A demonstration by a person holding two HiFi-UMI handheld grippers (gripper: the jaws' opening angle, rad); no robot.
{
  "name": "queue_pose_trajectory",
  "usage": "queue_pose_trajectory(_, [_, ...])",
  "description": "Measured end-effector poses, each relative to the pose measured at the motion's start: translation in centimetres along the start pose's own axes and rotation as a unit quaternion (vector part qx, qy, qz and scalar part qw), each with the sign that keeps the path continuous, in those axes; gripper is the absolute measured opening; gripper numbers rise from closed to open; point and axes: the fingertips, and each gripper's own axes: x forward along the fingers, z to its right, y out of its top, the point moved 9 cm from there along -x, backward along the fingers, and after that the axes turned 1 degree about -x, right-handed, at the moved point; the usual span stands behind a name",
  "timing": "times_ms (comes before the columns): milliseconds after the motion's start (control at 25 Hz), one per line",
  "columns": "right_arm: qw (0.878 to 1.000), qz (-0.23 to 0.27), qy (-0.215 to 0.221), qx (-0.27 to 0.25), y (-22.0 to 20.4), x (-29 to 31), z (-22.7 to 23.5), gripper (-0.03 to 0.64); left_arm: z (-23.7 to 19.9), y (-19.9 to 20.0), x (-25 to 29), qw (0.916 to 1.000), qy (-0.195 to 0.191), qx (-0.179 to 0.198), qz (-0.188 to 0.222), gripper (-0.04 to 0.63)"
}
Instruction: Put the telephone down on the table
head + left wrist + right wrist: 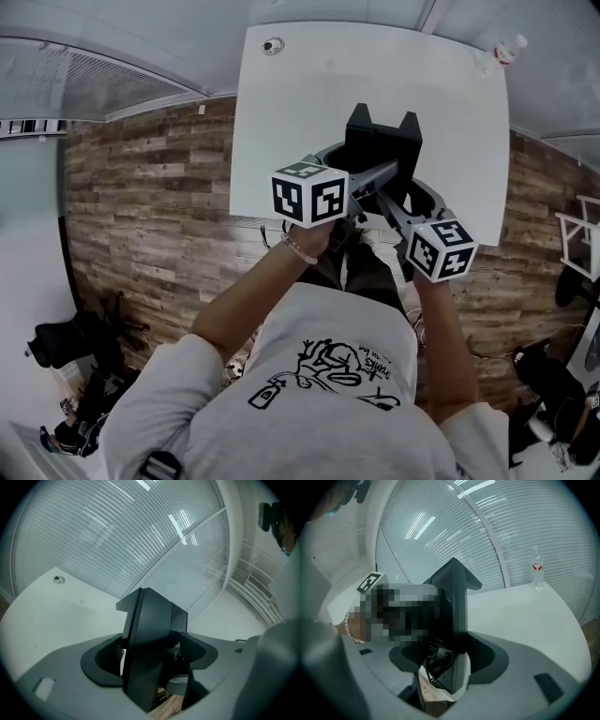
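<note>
The black telephone (pixel 382 148) stands on edge over the near edge of the white table (pixel 309 94), held from both sides. My left gripper (pixel 373 178) comes in from the left, shut on the telephone (pixel 149 634). My right gripper (pixel 394 202) comes in from the lower right, also shut on the telephone (pixel 453 616). A coiled cord (pixel 433 660) hangs under the phone, with wood floor showing below it. I cannot tell whether the phone touches the table.
A water bottle (pixel 503 49) stands at the table's far right corner. A small round fitting (pixel 273 45) sits at the far left. Blinds and glass walls stand behind the table. Black bags (pixel 75 342) lie on the wood floor at left, a white chair (pixel 577 225) at right.
</note>
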Motion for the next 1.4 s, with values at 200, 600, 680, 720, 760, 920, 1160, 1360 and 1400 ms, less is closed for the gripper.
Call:
queue_pose_trajectory(200, [1.0,-0.006,0.0,0.007,-0.5,1.2,1.4,0.235,-1.3,-0.2,1.4,1.0,0.002,-0.001,-0.008,0.37])
queue_pose_trajectory(600, [1.0,-0.019,-0.002,0.024,-1.7,4.2,4.2,0.235,-4.6,-0.9,4.4,0.9996,0.007,-0.014,-0.022,0.37])
queue_pose_trajectory(680, [0.999,-0.023,-0.003,0.028,-2.1,4.8,4.7,0.235,-5.3,-1.1,5.0,0.9995,0.007,-0.016,-0.027,0.37])
queue_pose_trajectory(720, [0.999,-0.024,-0.004,0.03,-2.3,5.0,4.9,0.235,-5.6,-1.3,5.2,0.9994,0.007,-0.017,-0.028,0.37])
queue_pose_trajectory(760, [0.999,-0.025,-0.004,0.031,-2.5,5.2,5.1,0.235,-5.8,-1.4,5.4,0.9994,0.007,-0.018,-0.03,0.37])
queue_pose_trajectory(920, [0.999,-0.028,-0.007,0.037,-3.4,5.8,6.0,0.235,-6.6,-2.2,6.4,0.9992,0.008,-0.019,-0.035,0.37])
queue_pose_trajectory(1160, [0.999,-0.033,-0.01,0.041,-3.7,6.8,7.5,0.235,-7.5,-2.3,8.0,0.9991,0.009,-0.017,-0.037,0.37])
queue_pose_trajectory(1360, [0.998,-0.039,-0.011,0.043,-4.0,7.5,9.0,0.235,-8.4,-2.6,9.5,0.9989,0.012,-0.025,-0.037,0.37])
queue_pose_trajectory(1400, [0.998,-0.04,-0.011,0.045,-4.2,7.5,8.9,0.235,-8.5,-2.8,9.5,0.9989,0.011,-0.026,-0.038,0.37])
